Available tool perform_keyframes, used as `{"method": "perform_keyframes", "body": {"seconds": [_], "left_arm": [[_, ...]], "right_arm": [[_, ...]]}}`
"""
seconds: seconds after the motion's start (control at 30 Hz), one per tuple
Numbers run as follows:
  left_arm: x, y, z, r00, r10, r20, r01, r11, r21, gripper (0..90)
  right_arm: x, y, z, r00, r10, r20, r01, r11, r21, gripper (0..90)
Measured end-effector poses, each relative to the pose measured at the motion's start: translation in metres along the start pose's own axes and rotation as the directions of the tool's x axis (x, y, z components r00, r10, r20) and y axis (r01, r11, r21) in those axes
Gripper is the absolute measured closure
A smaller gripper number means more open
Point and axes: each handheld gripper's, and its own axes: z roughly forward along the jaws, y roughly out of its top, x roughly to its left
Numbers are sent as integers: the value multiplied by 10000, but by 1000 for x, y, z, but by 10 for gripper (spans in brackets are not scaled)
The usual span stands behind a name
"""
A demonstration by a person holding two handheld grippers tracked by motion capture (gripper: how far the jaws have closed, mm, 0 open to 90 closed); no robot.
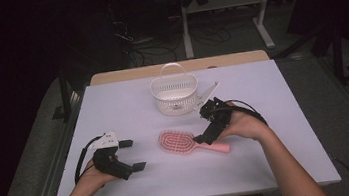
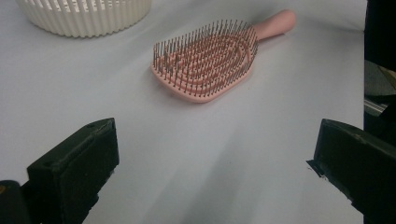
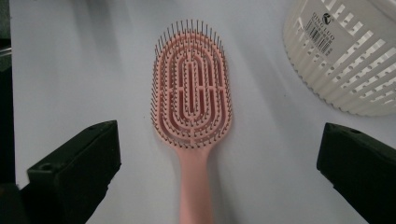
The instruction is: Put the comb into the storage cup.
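High view showed the pink hairbrush (image 1: pixel 188 143) flat on the white table (image 1: pixel 291 164), bristles up, near-centre, just near of the white basket (image 1: pixel 174 95). Right gripper (image 1: pixel 206 135) hovered over the brush handle, jaws wide apart, nothing held. Left gripper (image 1: pixel 132 156) sat low at left, well apart from the brush, jaws apart too, empty.

Right gripper view: handle (image 3: pixel 194 186) ran straight up between the two black jaws, centred.

Risks, as judged: the handle is thin, smooth and flat on the table, so jaws closing too high could slip off it, or tips could hit the table first. A grip near the handle end could let the heavier head droop or swing. Lifted toward the basket, the head might clip the rim and shove the light basket.
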Motion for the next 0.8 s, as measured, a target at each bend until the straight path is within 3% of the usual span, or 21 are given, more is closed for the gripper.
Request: {"method": "perform_keyframes", "body": {"seconds": [0.43,0.8], "left_arm": [[0,0,-1,10000,-23,1,23,10000,-62,2],[0,0,-1,10000,-8,-14,8,10000,-71,2]], "right_arm": [[2,-1,10,9997,-228,48,223,9963,827,0],[4,-4,18,9987,-485,136,457,9857,1620,0]]}}
